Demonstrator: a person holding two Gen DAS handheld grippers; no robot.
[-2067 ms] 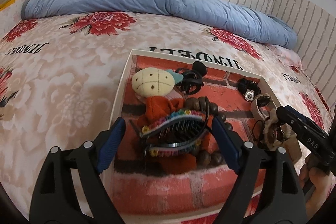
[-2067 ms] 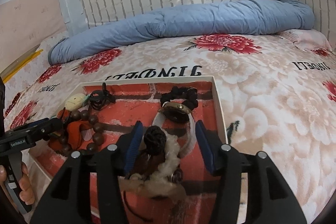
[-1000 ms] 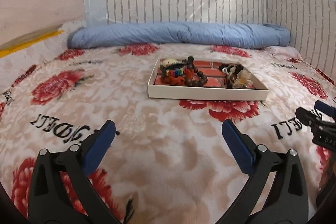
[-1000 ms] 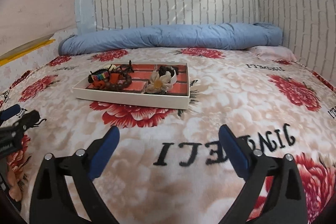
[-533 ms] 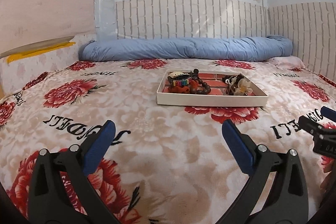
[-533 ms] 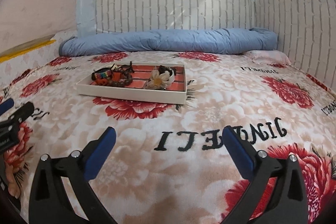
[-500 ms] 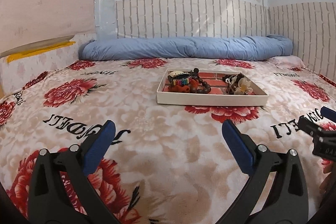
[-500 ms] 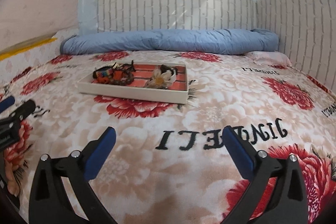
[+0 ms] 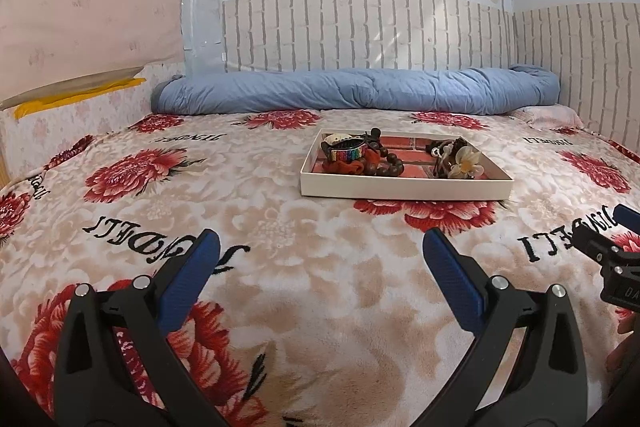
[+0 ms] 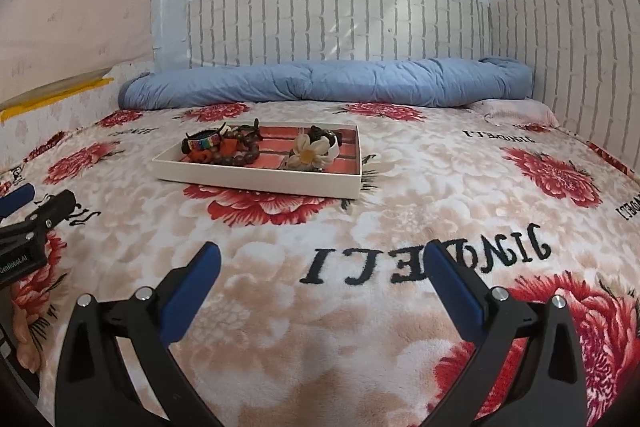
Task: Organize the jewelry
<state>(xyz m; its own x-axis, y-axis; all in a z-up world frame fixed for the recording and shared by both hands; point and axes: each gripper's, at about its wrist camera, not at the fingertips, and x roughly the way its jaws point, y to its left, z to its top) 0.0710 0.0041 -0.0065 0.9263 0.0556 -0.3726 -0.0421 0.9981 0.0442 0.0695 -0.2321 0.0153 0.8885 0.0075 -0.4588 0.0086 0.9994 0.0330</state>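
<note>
A shallow white tray (image 9: 404,187) with a red brick-pattern floor lies on the flowered bed. It holds a multicoloured hair clip (image 9: 347,151), a brown bead bracelet (image 9: 386,165), an orange scrunchie (image 9: 348,167) and a cream flower hair piece (image 9: 464,161). The tray (image 10: 256,183) and the flower hair piece (image 10: 310,151) also show in the right wrist view. My left gripper (image 9: 320,259) is open and empty, well in front of the tray. My right gripper (image 10: 320,263) is open and empty, also back from the tray.
A rolled blue quilt (image 9: 352,91) lies along the brick-pattern headboard wall. The flowered blanket (image 9: 280,247) covers the whole bed. The right gripper shows at the right edge of the left wrist view (image 9: 608,247); the left gripper shows at the left edge of the right wrist view (image 10: 36,223).
Both grippers have let go of the hair pieces in the tray and pulled far back from it. Over the last half second they have barely moved.
</note>
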